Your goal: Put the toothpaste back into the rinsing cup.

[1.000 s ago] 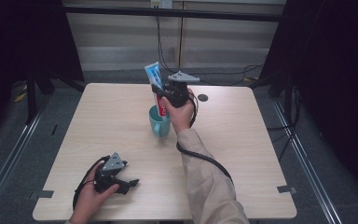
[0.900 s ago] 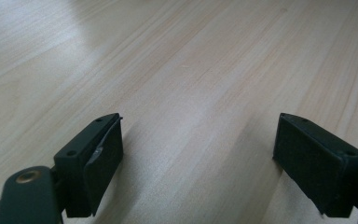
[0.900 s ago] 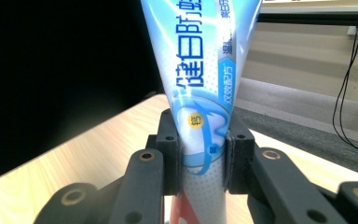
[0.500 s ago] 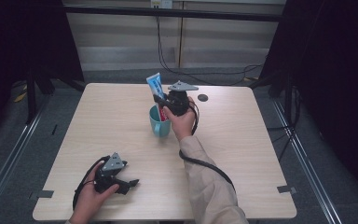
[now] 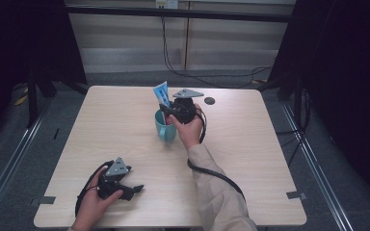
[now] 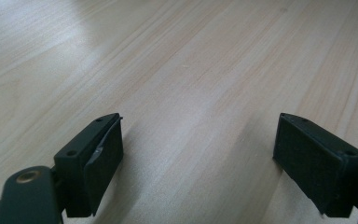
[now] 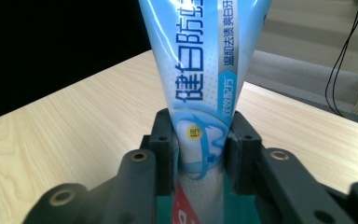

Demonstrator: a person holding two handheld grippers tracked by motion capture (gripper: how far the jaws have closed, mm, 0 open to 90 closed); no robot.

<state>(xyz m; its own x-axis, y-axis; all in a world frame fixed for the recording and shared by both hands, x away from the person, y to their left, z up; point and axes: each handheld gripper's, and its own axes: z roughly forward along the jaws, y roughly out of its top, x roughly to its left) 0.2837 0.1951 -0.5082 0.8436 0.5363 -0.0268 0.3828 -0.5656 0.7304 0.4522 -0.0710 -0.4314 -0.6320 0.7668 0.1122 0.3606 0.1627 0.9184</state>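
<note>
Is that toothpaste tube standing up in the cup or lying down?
Standing, leaning slightly: the tube rises out of the cup.

One wooden table carries everything. On it stands one teal mug, a little toward twelve o'clock from the table's middle, and in that mug stands one blue-and-white toothpaste tube. There are two grippers: the right gripper just at the mug's one o'clock and the left gripper near the seven o'clock corner. One small dark round disc lies toward one o'clock.
</note>
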